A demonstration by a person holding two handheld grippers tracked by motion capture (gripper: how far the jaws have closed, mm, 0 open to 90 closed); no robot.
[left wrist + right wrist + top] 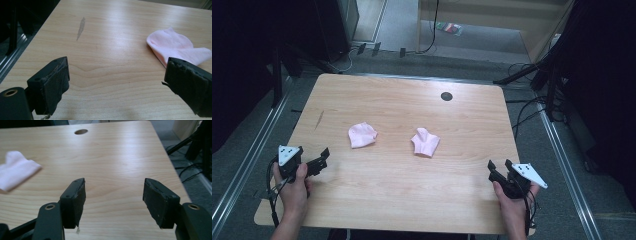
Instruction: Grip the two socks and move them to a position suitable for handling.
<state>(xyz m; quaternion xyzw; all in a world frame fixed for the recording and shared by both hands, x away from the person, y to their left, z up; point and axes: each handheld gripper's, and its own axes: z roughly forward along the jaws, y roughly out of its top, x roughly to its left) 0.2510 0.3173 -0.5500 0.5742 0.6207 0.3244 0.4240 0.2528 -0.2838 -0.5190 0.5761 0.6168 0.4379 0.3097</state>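
Start of the reach: your left gripper [319, 159] and right gripper [497, 170] sit near the table's [402, 200] front corners, jaws wide, holding nothing. Two pink socks (crumpled) lie mid-table, apart: left sock [361, 135], right sock [425, 142]. Next, judge each approach forward and inward.

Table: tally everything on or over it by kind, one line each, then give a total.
Pink socks: 2, left sock and right sock
Handheld grippers: 2, left gripper and right gripper, both open and empty
Total: 4

Bare table [402, 175] lies open between both hand-held grippers and the two pink socks [362, 135].
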